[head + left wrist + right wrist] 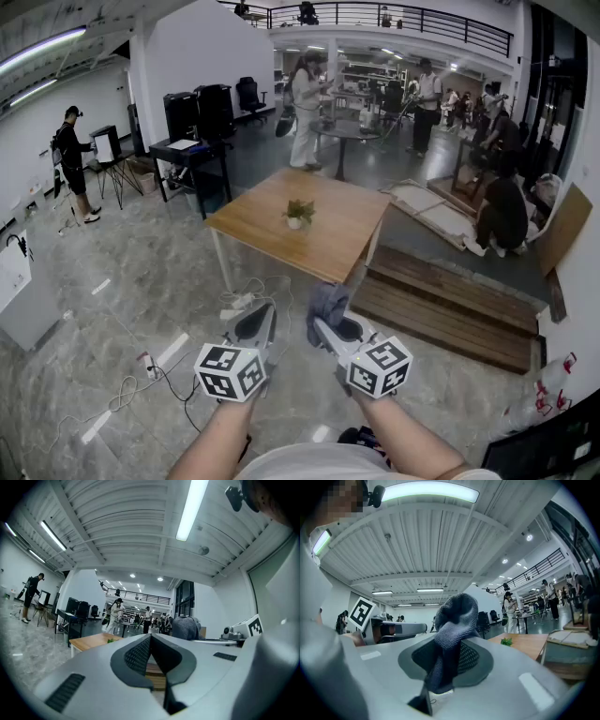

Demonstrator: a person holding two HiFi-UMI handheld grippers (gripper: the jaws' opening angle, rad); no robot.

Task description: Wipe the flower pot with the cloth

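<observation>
The flower pot, small and white with a green plant in it, stands upright near the middle of a wooden table. The table is well ahead of the person, across a stretch of grey floor. Both claws are held low and close to the body, well apart from the pot, with their marker cubes towards the camera.

The right claw is clenched on the cloth, a grey-blue knitted rag. In the right gripper view the cloth is pinched between the dark pads of the right claw and bunches up above the tips. The table and the plant show far off at the right.

The left claw sits just beside the right one. In the left gripper view the jaws of the left claw are pressed together with nothing between them. The cloth shows beyond them at the right, and the table at the left.

White cables lie on the floor between the person and the table. A stack of dark wooden boards lies on the floor just right of the table. Several people stand or crouch farther back in the hall.
</observation>
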